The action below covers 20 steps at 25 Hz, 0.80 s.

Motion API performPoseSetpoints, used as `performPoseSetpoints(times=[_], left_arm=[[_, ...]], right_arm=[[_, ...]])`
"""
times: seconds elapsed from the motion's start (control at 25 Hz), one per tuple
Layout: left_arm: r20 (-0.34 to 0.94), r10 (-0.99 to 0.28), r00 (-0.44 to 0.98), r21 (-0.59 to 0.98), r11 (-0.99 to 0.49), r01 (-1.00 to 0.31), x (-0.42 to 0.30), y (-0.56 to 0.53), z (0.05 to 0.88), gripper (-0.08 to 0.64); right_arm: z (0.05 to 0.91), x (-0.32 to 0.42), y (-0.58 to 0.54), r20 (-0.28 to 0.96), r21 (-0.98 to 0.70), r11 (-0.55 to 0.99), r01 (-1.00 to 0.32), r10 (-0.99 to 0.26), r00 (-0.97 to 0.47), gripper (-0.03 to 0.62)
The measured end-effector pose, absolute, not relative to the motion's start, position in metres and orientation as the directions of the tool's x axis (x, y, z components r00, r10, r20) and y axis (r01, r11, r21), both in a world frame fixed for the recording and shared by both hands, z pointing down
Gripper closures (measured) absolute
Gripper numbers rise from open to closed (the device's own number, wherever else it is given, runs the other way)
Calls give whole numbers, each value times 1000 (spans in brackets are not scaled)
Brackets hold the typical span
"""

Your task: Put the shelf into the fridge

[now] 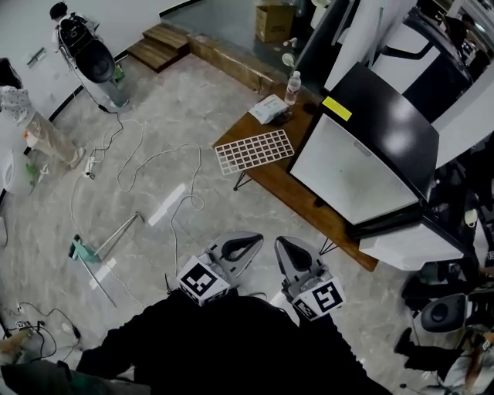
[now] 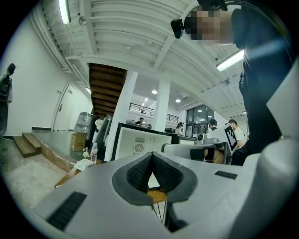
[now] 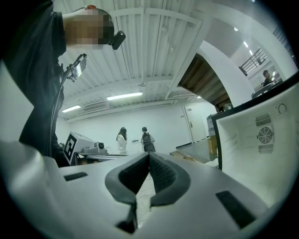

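The shelf (image 1: 254, 150) is a white wire grid lying flat on the left end of the wooden table (image 1: 270, 179). The fridge (image 1: 356, 163) stands on the same table to its right, with a white face and a black body; it also shows as the fridge (image 2: 136, 144) ahead in the left gripper view and the fridge (image 3: 261, 139) at the right in the right gripper view. Both grippers hang close to my body, well short of the table. My left gripper (image 1: 248, 244) (image 2: 152, 158) is shut and empty. My right gripper (image 1: 285, 249) (image 3: 149, 158) is shut and empty too.
A water bottle (image 1: 292, 87) and a white packet (image 1: 269, 108) sit at the table's far end. Cables (image 1: 135, 166) and a metal stand (image 1: 104, 248) lie on the floor at left. A cardboard box (image 1: 274, 21) and wooden steps (image 1: 160, 43) are farther back. Two people (image 3: 133, 140) stand across the room.
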<state>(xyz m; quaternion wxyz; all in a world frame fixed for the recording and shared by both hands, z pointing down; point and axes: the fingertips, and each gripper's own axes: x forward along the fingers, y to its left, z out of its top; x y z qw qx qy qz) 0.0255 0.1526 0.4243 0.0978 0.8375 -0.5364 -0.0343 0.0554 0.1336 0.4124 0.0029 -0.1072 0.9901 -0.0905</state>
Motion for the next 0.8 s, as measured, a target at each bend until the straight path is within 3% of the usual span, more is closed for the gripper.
performPoseSetpoints(times=[0.4,0.8], left_arm=[[6,-925,380,228,-369,-901,-120,64,431,558],[-18,-951,308,529,-270,-804,-240,11,507,558]], right_arm=[[408,-84,43,53,-150,962,-226,-221,-974,591],[431,-185,-14,111,-146,957,-251,-236,-965,591]])
